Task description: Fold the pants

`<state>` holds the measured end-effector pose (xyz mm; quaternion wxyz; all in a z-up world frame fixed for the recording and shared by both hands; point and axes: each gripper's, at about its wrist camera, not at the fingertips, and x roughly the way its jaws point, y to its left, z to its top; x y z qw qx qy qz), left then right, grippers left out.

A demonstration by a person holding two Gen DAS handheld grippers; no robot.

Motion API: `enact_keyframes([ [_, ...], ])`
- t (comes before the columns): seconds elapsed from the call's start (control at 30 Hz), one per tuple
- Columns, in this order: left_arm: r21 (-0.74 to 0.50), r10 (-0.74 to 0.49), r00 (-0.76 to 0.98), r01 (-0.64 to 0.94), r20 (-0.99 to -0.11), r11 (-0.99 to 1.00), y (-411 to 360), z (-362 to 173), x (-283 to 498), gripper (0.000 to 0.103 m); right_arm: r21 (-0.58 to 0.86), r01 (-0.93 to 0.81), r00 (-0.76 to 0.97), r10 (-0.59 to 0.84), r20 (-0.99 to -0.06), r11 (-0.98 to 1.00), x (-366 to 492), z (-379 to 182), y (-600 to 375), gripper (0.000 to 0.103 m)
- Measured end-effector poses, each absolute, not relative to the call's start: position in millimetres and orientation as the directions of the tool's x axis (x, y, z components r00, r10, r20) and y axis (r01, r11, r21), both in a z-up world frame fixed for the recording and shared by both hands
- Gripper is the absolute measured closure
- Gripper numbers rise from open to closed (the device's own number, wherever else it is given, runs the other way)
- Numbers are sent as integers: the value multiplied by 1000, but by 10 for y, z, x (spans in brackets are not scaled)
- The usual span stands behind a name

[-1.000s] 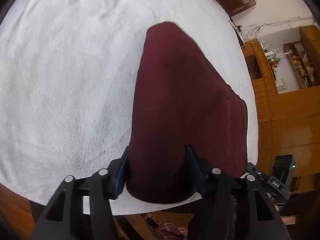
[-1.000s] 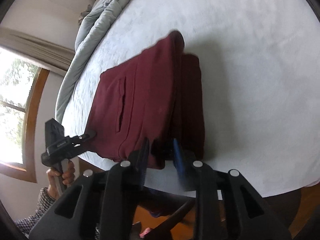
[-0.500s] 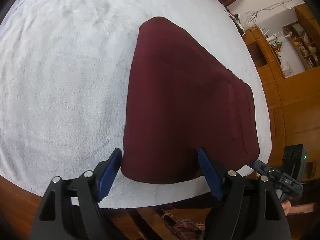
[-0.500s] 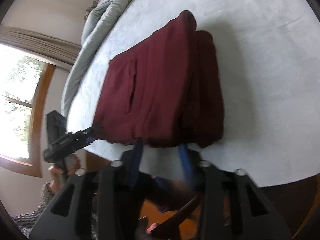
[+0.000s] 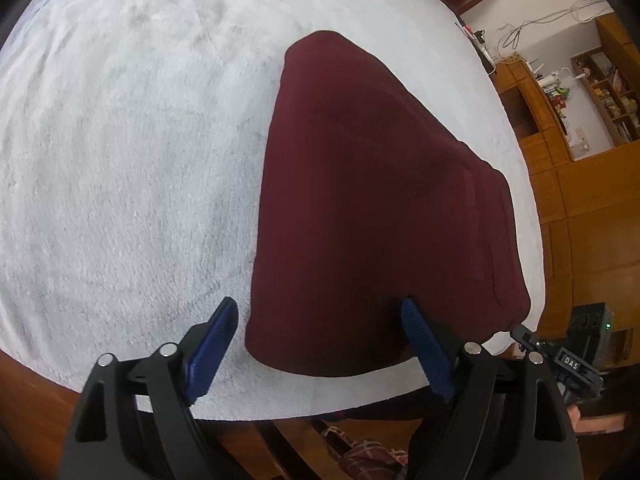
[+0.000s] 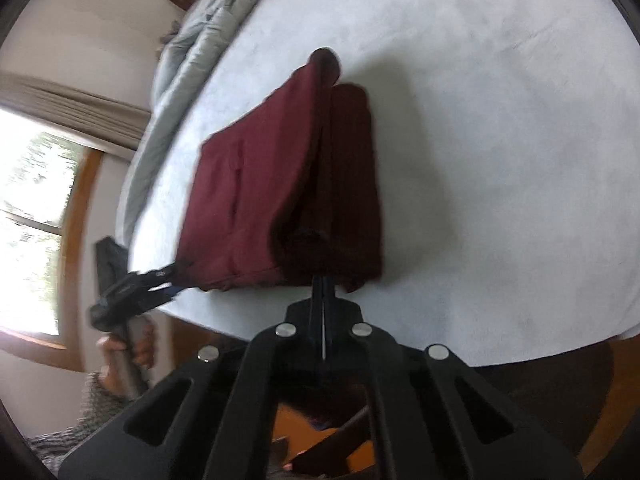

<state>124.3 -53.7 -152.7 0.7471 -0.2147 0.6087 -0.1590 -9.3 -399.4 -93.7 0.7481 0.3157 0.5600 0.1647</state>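
Note:
The dark red pants (image 5: 372,208) lie folded in a stack on the white bed (image 5: 120,152). My left gripper (image 5: 320,340) is open, its blue fingers (image 5: 216,340) spread on either side of the stack's near left corner, empty. In the right wrist view the pants (image 6: 280,176) show as a layered stack near the bed's edge. My right gripper (image 6: 322,284) is shut, fingers pressed together just at the stack's near edge; no cloth shows between them. The left gripper (image 6: 160,280) appears at the stack's left corner.
A grey quilt (image 6: 188,40) lies bunched along the far side of the bed. Wooden cabinets and shelves (image 5: 580,152) stand to the right. A window (image 6: 32,216) is at the left. The bed's near edge drops to a wooden floor (image 5: 36,408).
My left gripper has opened wider and let go of the pants, drawing back a little. My right gripper has closed from partly open to shut and pulled back from the stack.

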Motion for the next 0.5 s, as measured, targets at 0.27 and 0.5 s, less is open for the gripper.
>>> enact_keyframes([
  [0.27, -498, -484, 218, -11, -847, 867, -579, -1486, 1209, 18, 649, 63, 358, 590, -724, 758, 163, -759, -3910, 41],
  [0.5, -482, -471, 228, 5, -852, 876, -627, -1412, 1183, 16, 658, 79, 293, 614, -733, 749, 437, -977, -3704, 73],
])
